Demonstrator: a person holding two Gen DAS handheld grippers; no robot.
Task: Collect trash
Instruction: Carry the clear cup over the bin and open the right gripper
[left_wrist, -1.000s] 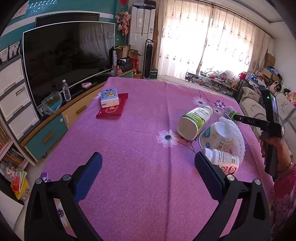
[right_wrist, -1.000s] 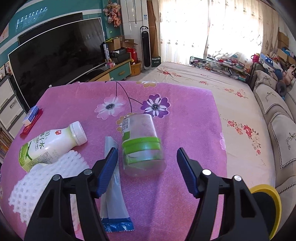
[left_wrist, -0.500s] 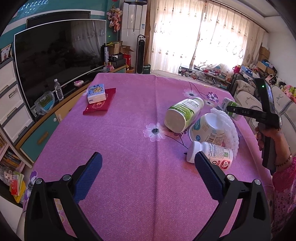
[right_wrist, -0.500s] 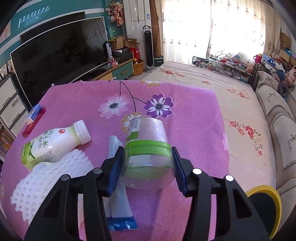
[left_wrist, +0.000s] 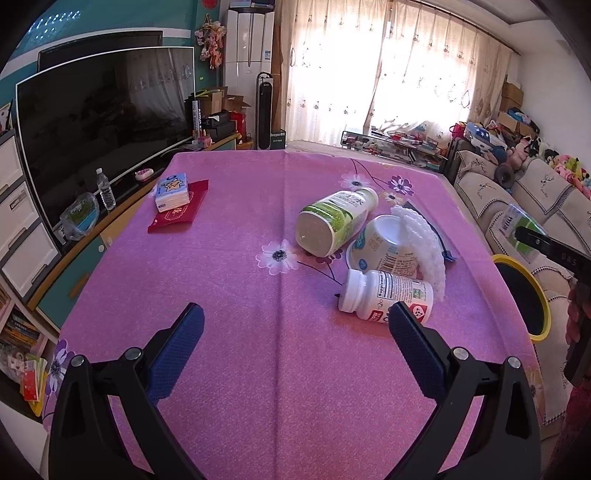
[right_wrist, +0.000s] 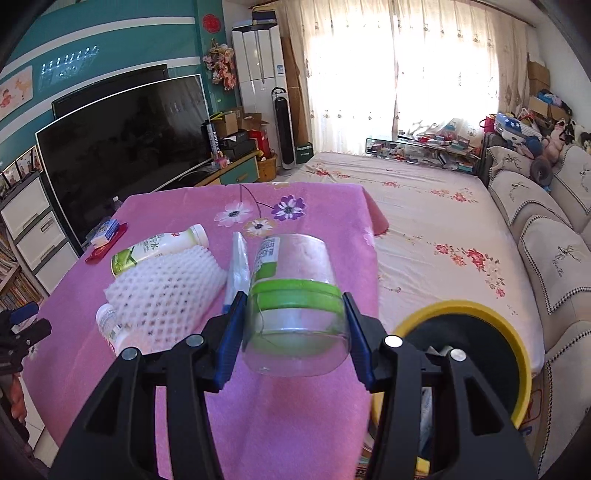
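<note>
The white pill bottle (left_wrist: 386, 295) lying on the table (left_wrist: 240, 295) reads "Supplement" on its label. The black body of the right claw (left_wrist: 569, 258) carries the letters "DAS". The cup (left_wrist: 384, 249) beside the bottle shows a barcode; its other print is too small to read.

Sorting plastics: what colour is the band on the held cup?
Green, on the clear cup; right wrist view.

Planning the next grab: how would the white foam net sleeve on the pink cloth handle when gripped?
The white foam net sleeve looks soft and open-meshed, so it would probably squash flat between the pads. It likely weighs almost nothing. It leans on the paper cup, which might shift.
</note>
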